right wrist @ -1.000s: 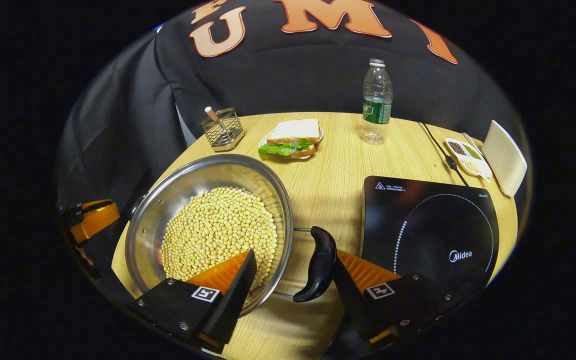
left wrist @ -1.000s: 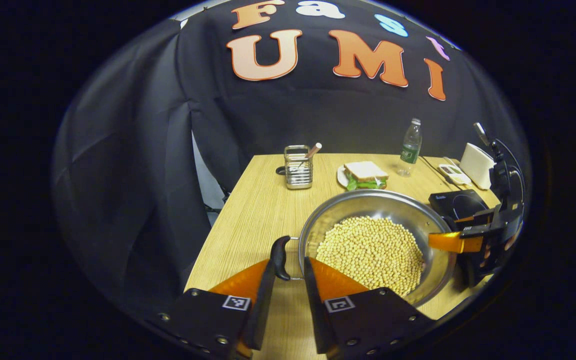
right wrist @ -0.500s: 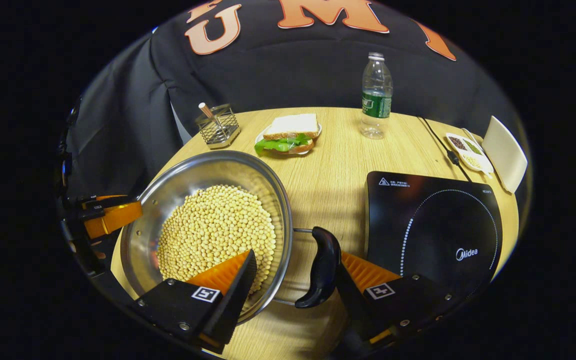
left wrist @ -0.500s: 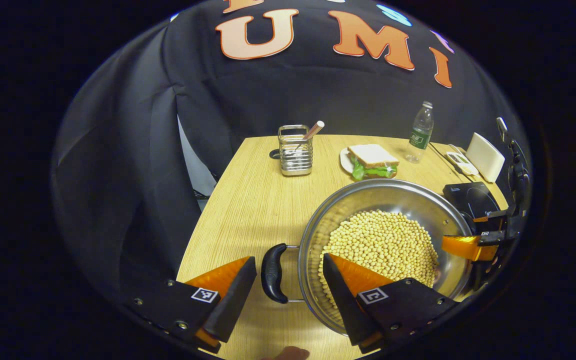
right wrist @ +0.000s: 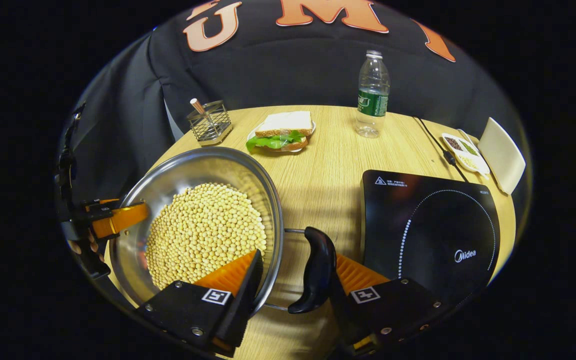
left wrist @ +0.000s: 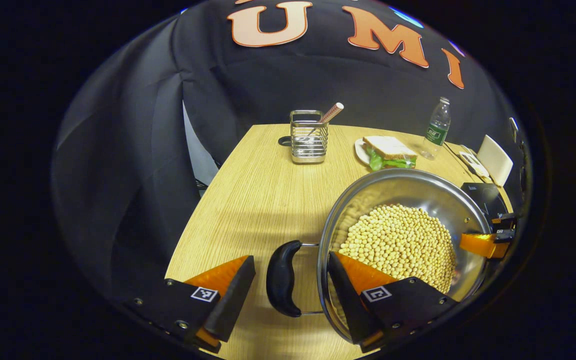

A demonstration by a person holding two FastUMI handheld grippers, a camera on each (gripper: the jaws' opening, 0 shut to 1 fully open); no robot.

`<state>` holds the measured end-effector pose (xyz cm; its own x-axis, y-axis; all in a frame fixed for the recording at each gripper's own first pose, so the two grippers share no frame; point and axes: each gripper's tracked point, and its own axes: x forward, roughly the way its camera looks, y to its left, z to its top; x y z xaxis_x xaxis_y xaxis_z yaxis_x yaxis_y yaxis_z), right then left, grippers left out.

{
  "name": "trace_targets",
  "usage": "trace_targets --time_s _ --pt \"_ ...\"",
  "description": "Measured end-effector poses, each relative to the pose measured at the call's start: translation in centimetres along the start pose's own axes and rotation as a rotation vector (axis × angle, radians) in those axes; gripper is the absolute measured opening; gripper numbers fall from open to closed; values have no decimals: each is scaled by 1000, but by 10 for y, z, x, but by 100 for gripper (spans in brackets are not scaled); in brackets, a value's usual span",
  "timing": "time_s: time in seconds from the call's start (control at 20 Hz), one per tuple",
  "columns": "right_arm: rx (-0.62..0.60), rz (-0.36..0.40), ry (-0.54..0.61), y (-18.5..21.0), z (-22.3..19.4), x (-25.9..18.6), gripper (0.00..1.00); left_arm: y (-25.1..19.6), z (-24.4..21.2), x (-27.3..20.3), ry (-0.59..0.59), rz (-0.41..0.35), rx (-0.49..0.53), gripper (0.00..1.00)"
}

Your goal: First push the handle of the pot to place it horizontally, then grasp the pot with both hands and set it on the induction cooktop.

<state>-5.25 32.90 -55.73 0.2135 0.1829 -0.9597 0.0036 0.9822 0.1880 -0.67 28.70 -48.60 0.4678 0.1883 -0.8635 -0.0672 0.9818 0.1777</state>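
Observation:
A steel pot [left wrist: 408, 176] full of soybeans [left wrist: 402, 242] stands on the wooden table, its two black handles out to the sides. My left gripper [left wrist: 288, 292] is open and straddles the left handle [left wrist: 281, 285] and the rim: one finger lies outside the handle, the other over the beans. My right gripper [right wrist: 295, 280] is open around the right handle [right wrist: 316, 270], with its outer finger against the handle and its inner finger inside the pot [right wrist: 193, 160]. The black induction cooktop [right wrist: 428, 225] lies just right of that handle. The other gripper [right wrist: 113, 220] shows at the pot's far side.
At the back of the table stand a wire cutlery holder [left wrist: 309, 137], a sandwich on a plate [right wrist: 283, 132] and a water bottle [right wrist: 372, 95]. A white box [right wrist: 502, 155], a small condiment dish [right wrist: 465, 152] and a black cable [right wrist: 438, 145] sit beyond the cooktop.
My left gripper went from nearly shut beside the left handle to wide open, straddling handle and rim. The right gripper's fingers drew slightly closer around the right handle.

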Motion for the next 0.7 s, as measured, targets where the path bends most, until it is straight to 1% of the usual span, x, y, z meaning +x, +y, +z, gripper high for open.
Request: trace_targets --time_s 0.05,0.1,0.15,0.2,0.25,0.35,0.5,0.6,0.7 --pt "5 4 1 0 1 1 71 -4 1 2 -9 -10 -5 87" --pt "9 6 -1 0 2 1 70 -6 1 3 -10 -5 0 82" --pt "10 5 -2 0 2 1 69 -8 3 4 -22 -5 8 75" --pt "11 2 -4 0 3 2 68 -9 3 3 -19 5 13 72" --pt "15 -1 -7 0 3 1 67 -9 4 2 -28 9 16 67" --pt "24 -7 -13 -1 6 3 64 -10 3 1 -37 26 -3 66" --pt "25 -15 -10 -1 7 3 57 -11 3 -3 -74 77 1 65" --pt "24 -10 -4 -2 5 0 55 -16 2 -5 -81 83 -30 65" --pt "7 -11 -28 -2 10 -5 54 -15 2 -10 -96 92 -33 64"
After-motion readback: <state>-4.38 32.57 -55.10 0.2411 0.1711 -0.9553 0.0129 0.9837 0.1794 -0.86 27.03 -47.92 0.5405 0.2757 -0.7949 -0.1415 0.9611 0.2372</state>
